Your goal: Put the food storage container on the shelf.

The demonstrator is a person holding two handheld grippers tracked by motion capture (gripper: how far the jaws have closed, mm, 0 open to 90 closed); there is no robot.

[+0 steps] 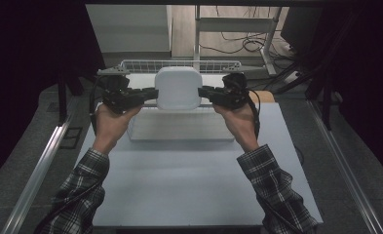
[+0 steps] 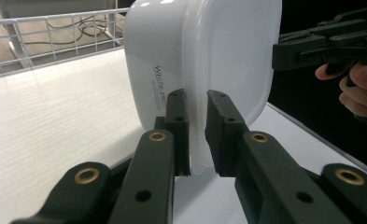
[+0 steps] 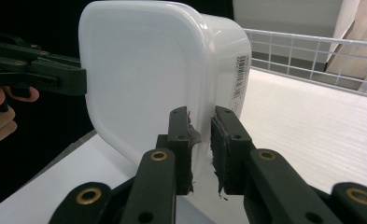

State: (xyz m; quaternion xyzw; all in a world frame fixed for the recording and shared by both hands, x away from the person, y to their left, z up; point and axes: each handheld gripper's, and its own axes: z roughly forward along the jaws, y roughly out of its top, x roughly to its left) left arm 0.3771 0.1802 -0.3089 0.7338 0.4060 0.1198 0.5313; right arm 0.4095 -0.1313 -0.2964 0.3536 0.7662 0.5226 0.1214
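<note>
A white plastic container (image 1: pixel 179 87) with rounded corners and a lid hangs in the air above the table, held from both sides. My left gripper (image 1: pixel 153 92) is shut on the rim at its left edge. In the left gripper view the container (image 2: pixel 204 51) fills the middle, its lid rim pinched by the left gripper (image 2: pixel 197 135). My right gripper (image 1: pixel 204 92) is shut on the rim at the opposite edge. The right gripper view shows the container (image 3: pixel 148 70) with a barcode label on its side and the right gripper (image 3: pixel 201 144) clamped on its edge.
A white wire basket (image 1: pixel 179 65) stands at the back of the table behind the container. A low white board (image 1: pixel 179 129) lies under it on the grey tabletop (image 1: pixel 189 185). Dark curtains hang at both sides, and metal rails run along the floor.
</note>
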